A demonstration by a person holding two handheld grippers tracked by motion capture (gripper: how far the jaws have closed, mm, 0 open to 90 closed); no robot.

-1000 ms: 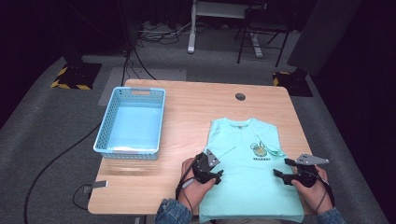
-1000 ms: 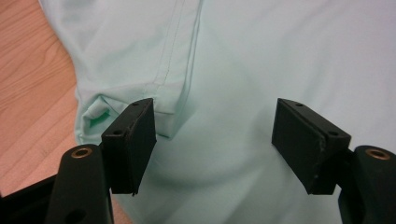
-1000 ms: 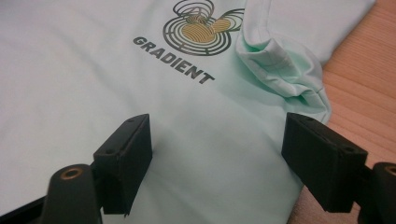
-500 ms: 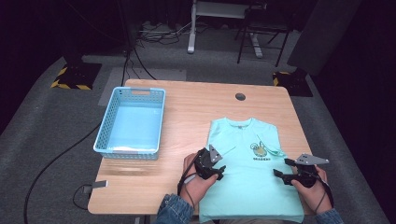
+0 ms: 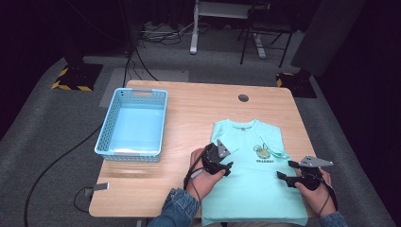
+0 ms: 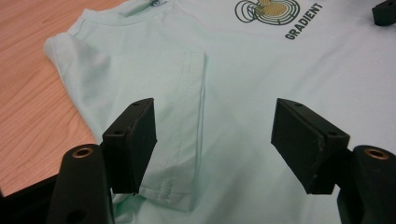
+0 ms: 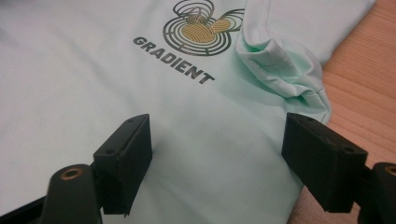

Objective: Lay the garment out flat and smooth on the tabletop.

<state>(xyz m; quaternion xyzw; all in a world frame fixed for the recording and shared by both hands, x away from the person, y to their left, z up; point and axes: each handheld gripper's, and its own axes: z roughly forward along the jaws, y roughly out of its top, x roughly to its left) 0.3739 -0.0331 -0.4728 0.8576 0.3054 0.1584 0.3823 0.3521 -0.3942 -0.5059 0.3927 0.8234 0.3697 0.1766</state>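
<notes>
A mint-green T-shirt [image 5: 250, 179] with a round logo and the word GRADIENT [image 7: 172, 59] lies flat on the wooden table [image 5: 189, 113], both sleeves folded in over its body. My left gripper [image 5: 226, 166] hovers over the shirt's left side, jaws open, with the folded left sleeve [image 6: 184, 121] below and between them, not pinched. My right gripper [image 5: 283, 171] stands open over the shirt's right edge, beside the crumpled right sleeve [image 7: 280, 65]. Nothing is held by either gripper.
A light blue plastic basket [image 5: 134, 124] sits on the table's left part. A round cable hole [image 5: 243, 98] is in the tabletop behind the shirt. The table's front edge lies close under both forearms. Cables and chair legs stand on the floor beyond.
My left gripper has lifted slightly and shifted a little toward the shirt's middle. The right gripper and the shirt have stayed put.
</notes>
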